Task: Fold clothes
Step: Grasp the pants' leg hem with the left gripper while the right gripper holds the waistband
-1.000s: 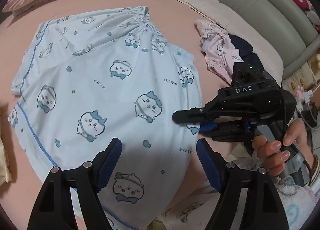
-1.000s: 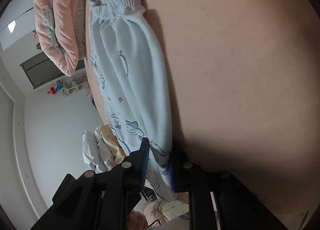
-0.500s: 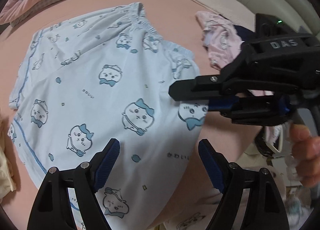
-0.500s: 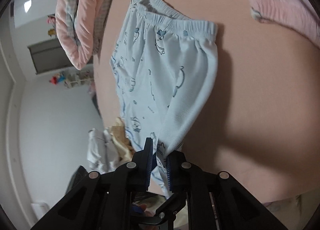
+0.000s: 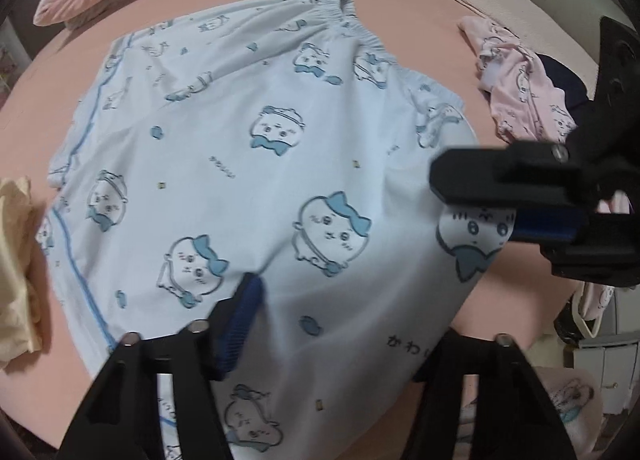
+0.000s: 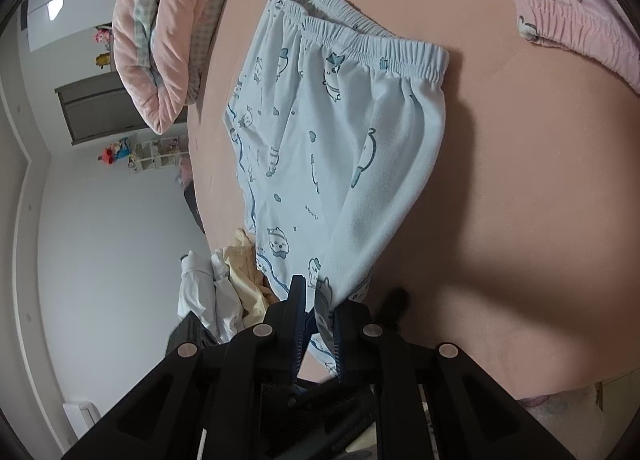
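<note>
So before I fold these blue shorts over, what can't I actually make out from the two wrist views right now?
- Left wrist view: the left gripper's far pad is buried under the blue shorts, so its grip is unconfirmed; jaws have just been closing.
- Same view: the right gripper covers the hem corner it pinches.
- Right wrist view: the shorts' lower hem is hidden behind the right gripper.
- Left wrist view: the yellow garment is cut off by the left edge.

A home bedroom: pink-sheeted bed (image 5: 400, 0), quilted pink duvet (image 6: 160, 40), plush toys on shelf (image 6: 116, 152).
</note>
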